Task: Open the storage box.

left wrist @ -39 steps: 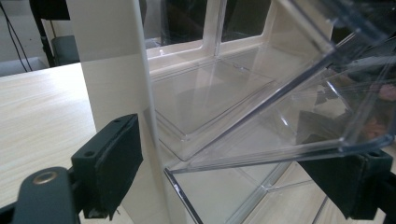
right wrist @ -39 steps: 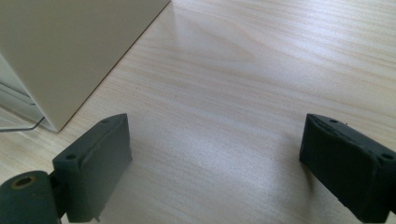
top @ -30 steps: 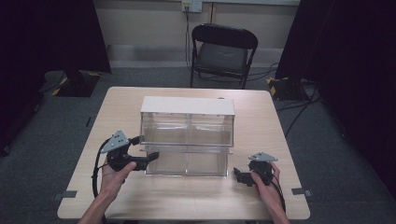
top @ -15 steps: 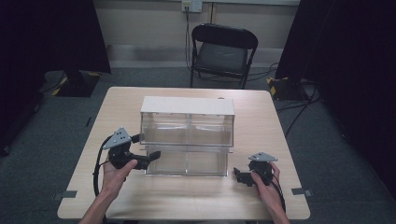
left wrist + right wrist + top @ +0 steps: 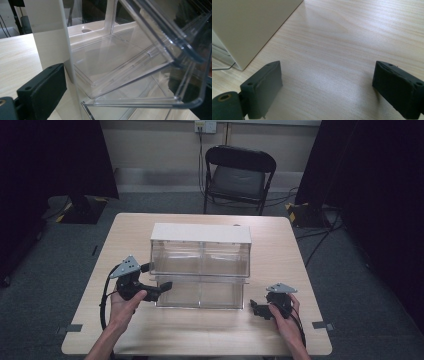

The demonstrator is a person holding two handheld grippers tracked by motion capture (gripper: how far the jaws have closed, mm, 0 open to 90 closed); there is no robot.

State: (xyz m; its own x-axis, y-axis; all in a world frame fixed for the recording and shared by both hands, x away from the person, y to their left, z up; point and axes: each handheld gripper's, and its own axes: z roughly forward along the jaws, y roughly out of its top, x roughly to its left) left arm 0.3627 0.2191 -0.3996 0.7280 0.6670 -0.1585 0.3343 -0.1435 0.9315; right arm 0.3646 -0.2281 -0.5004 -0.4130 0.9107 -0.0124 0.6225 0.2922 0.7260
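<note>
The left claw (image 5: pixel 162 287) had just been opening, released at the clear drawer (image 5: pixel 140 75), one jaw cut off in its view. The right claw (image 5: pixel 329 87) gaped over the desk (image 5: pixel 342 40).

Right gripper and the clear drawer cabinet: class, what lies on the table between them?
Nothing: bare wood of the table separates the right gripper from the cabinet, as the right gripper view shows.

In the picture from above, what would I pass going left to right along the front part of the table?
Left gripper, open at the cabinet's left end → clear drawer cabinet, its lower drawers pulled forward → right gripper, resting on the table, jaws open.
</note>
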